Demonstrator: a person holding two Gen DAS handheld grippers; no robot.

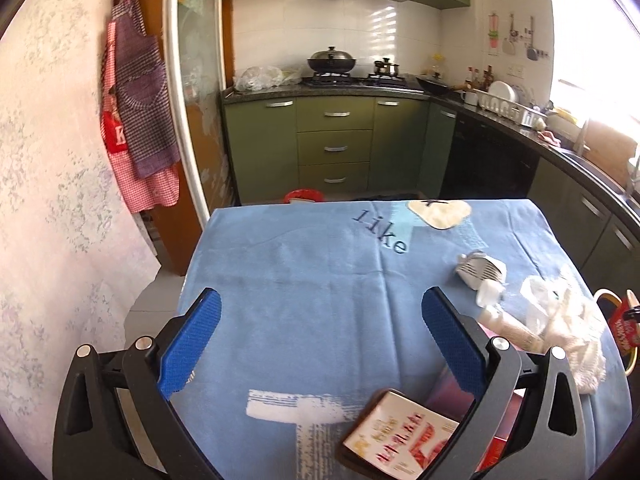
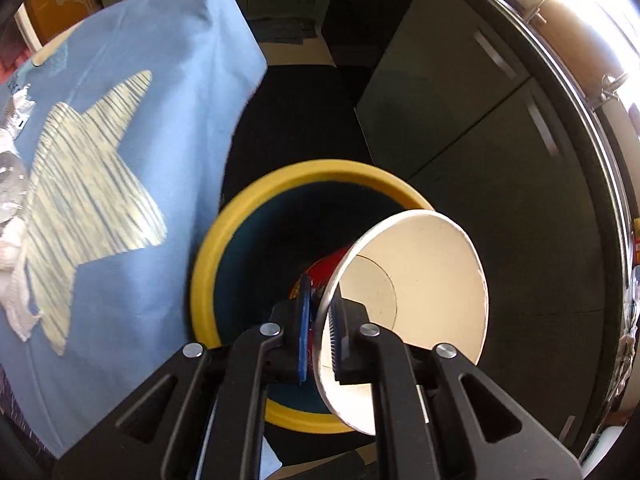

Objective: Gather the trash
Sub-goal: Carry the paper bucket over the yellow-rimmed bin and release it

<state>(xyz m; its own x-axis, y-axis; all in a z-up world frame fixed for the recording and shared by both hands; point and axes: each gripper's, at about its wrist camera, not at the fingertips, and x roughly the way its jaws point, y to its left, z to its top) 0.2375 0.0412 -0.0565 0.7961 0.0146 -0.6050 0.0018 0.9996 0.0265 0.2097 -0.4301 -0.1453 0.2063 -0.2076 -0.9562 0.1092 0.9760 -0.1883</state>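
My right gripper (image 2: 320, 312) is shut on the rim of a red paper cup (image 2: 416, 280) with a white inside. It holds the cup tilted over the mouth of a yellow-rimmed dark bin (image 2: 216, 248) that stands on the floor beside the table. The cup and bin rim also show at the far right of the left wrist view (image 1: 624, 324). My left gripper (image 1: 320, 316) is open and empty above the blue tablecloth (image 1: 320, 264). On the cloth to its right lie a white crumpled tissue (image 1: 576, 336), a clear plastic wrapper (image 1: 536, 300), a small white bottle (image 1: 490, 294) and a silver-white packet (image 1: 482, 270).
A book with a red and white cover (image 1: 400, 436) lies on the table under my left gripper's right finger. Green kitchen cabinets (image 1: 336, 148) and a stove stand beyond the table. Dark cabinet doors (image 2: 480, 128) stand right of the bin. An apron (image 1: 140, 112) hangs at the left.
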